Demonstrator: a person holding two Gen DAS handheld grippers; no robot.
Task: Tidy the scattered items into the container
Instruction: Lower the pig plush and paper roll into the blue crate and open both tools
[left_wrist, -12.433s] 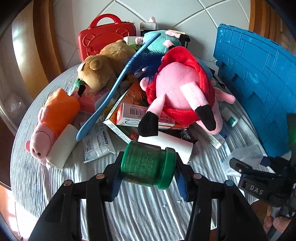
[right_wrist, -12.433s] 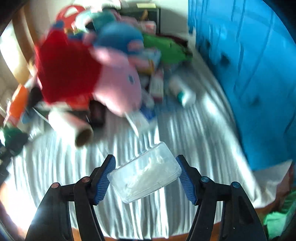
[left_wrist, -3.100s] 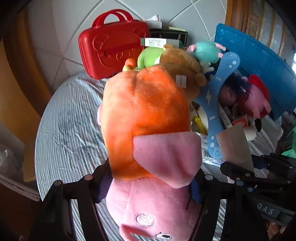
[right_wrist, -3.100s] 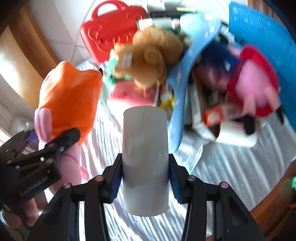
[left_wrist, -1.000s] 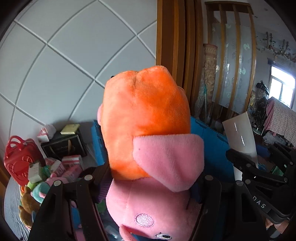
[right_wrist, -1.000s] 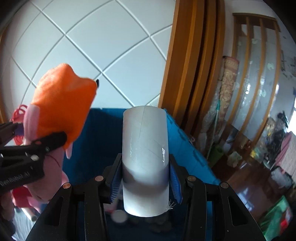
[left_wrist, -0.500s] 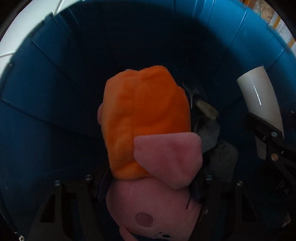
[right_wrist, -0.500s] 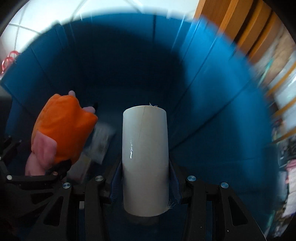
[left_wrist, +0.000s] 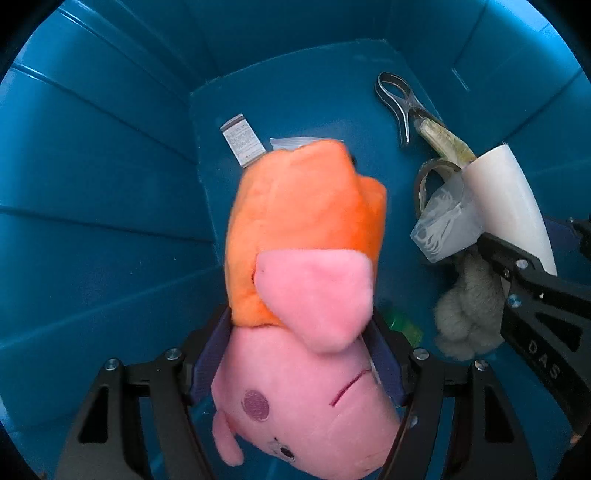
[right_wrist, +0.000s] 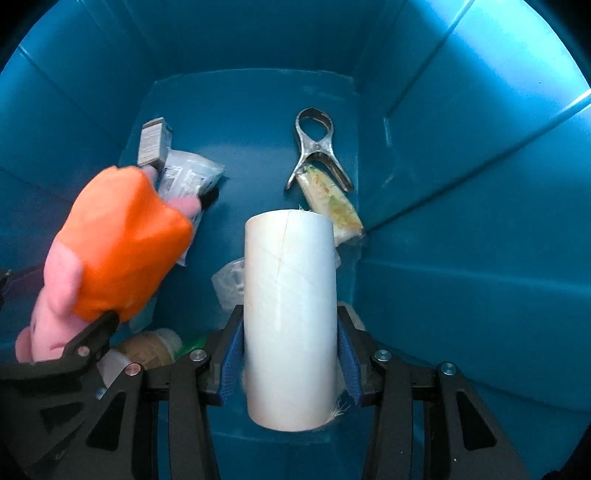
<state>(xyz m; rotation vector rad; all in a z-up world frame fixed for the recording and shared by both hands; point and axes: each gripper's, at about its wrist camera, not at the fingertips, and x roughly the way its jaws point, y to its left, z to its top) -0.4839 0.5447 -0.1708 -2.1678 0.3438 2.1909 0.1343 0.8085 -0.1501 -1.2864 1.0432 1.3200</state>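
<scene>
While the left gripper (left_wrist: 299, 354) opens around the pig toy (left_wrist: 303, 295) and the right gripper (right_wrist: 290, 354) squeezes the white tube (right_wrist: 290, 314), both should let go low inside the blue bin (right_wrist: 461, 277).

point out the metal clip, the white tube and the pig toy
metal clip (right_wrist: 314, 147), right wrist view, on its pivot
white tube (right_wrist: 290, 314), right wrist view, middle of its side
pig toy (left_wrist: 306, 229), left wrist view, on its orange dress
</scene>
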